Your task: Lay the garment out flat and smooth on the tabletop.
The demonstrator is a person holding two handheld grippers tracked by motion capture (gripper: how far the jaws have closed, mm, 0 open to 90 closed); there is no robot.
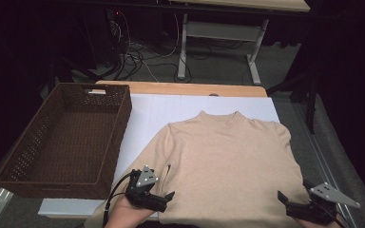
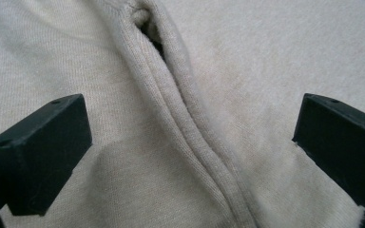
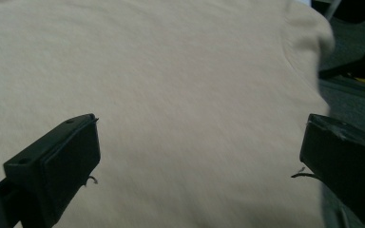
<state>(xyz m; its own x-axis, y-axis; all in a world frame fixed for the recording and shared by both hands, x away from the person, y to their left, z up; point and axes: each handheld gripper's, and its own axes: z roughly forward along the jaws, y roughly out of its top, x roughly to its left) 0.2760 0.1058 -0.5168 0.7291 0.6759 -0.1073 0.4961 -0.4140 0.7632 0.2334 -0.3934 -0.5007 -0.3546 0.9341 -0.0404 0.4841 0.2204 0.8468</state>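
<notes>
A white-covered table [image 1: 142, 118] is carrying a beige sweater [image 1: 223, 161], which is lying flat, collar away from the person, right of a brown basket [image 1: 66, 137] that is overhanging the table's left edge. The left gripper [image 1: 164, 199] is hovering over the sweater's sleeve seam [image 2: 171, 123], jaws spread wide, pinching nothing. The right gripper [image 1: 292, 204] is sitting at the sweater's near right edge, jaws likewise spread, gripping nothing.

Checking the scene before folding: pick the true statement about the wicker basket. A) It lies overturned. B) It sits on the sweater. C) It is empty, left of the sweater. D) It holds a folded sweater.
C: the brown wicker basket shows a bare woven bottom and stands upright left of the beige sweater, apart from it.
</notes>
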